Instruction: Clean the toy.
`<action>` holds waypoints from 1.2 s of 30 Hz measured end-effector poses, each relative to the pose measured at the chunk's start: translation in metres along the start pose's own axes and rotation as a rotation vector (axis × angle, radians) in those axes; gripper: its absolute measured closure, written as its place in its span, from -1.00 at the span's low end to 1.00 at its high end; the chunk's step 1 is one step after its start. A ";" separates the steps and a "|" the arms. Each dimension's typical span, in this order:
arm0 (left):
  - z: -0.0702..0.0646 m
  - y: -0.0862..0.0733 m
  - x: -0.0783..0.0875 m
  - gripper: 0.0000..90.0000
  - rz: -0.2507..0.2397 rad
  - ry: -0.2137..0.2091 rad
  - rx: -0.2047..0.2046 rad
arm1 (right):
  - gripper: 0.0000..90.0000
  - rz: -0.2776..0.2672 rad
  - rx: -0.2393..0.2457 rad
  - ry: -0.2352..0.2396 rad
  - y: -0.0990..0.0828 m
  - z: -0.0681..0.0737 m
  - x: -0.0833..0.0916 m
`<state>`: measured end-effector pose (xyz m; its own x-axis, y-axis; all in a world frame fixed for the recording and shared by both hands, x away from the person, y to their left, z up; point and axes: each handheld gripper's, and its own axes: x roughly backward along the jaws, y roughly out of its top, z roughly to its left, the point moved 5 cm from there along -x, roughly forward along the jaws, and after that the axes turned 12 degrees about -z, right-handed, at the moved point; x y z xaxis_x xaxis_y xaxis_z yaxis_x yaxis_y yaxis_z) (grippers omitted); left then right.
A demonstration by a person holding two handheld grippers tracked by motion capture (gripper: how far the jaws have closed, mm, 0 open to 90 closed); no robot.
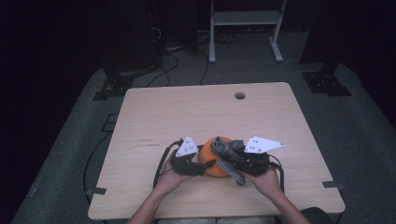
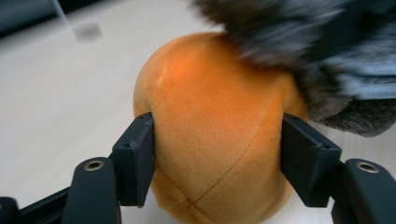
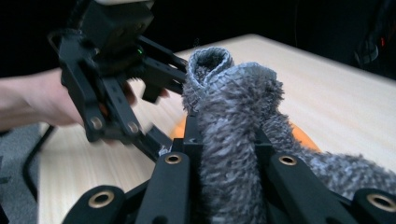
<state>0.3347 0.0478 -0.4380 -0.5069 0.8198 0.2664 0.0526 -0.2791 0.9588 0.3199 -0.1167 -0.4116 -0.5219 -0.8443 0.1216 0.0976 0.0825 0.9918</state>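
Nearest the desk's (image 1: 154, 121) front edge, the person's two hands come in from below, each with a tool, and meet over an orange plush ball (image 1: 215, 164) sitting near that edge, a little right of centre. The left tool (image 1: 201, 166) has its jaws either side of the ball, the pads pressing into the soft orange fabric on both flanks, so it has the ball in a firm squeeze. The right tool (image 1: 232, 161) comes in from the other side, its jaws pinched tight on a fold of grey fuzzy sock (image 3: 233, 121), which bunches up between them and drapes over the ball's top. Farther back the wooden desk has a small round hole (image 1: 239, 95) near its far edge.
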 end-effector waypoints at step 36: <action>-0.003 -0.005 -0.011 -0.40 -0.014 -0.074 0.140 | 0.68 0.047 0.025 -0.071 0.001 -0.020 0.018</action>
<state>0.3371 0.0389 -0.4458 -0.4436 0.8592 0.2550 0.1683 -0.1996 0.9653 0.3276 -0.1425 -0.4089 -0.5762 -0.7996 0.1693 0.1023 0.1349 0.9856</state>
